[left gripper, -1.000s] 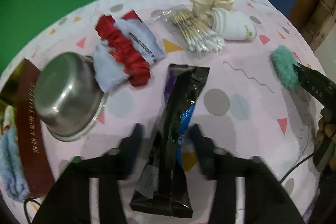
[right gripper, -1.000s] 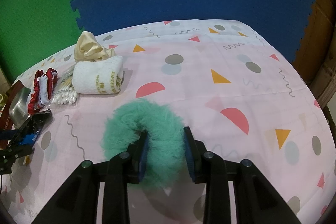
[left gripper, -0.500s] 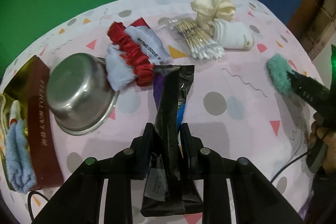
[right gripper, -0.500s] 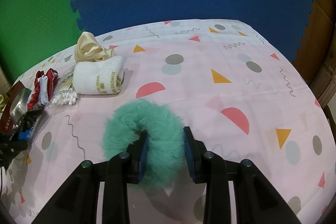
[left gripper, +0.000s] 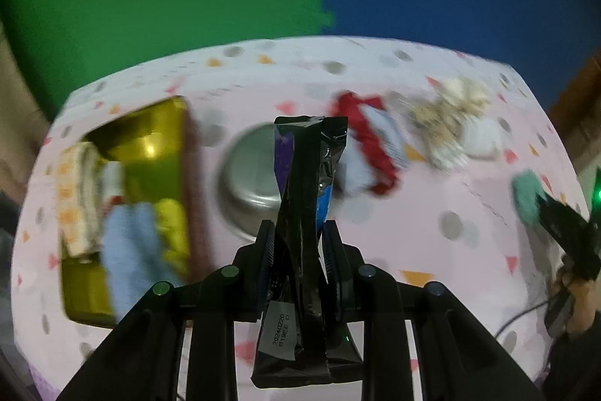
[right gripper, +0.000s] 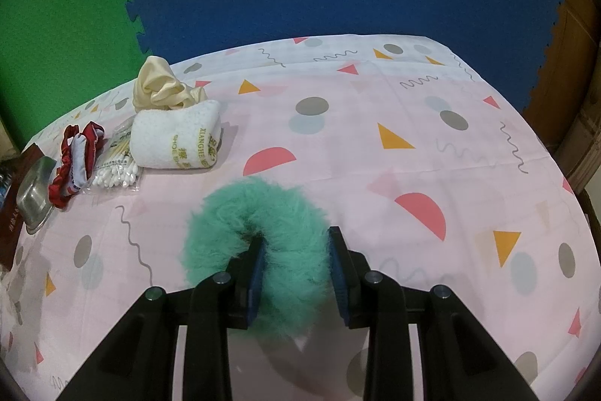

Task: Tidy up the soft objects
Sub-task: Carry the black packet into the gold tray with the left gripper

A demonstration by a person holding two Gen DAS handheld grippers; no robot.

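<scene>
My left gripper [left gripper: 298, 243] is shut on a long black foil packet [left gripper: 306, 213], which stands lifted off the pink patterned table [left gripper: 375, 77]. To its left lies a gold box [left gripper: 150, 145] holding a blue cloth [left gripper: 127, 258] and a patterned rolled cloth [left gripper: 77, 198]. My right gripper [right gripper: 296, 250] is shut on a fluffy teal scrunchie [right gripper: 255, 213] low over the table [right gripper: 413, 108]. That scrunchie and gripper also show at the right edge of the left wrist view, scrunchie [left gripper: 526, 198].
A steel bowl [left gripper: 251, 179] sits behind the packet. Further back lie a red scrunchie [right gripper: 65, 171], a bag of cotton swabs [right gripper: 116, 171], a rolled white towel [right gripper: 176, 138] and a cream cloth [right gripper: 161, 87]. Green and blue foam mats back the table.
My left gripper closed on the black packet, lifted it off the table and swung left toward the gold box. The right gripper and its scrunchie stayed still.
</scene>
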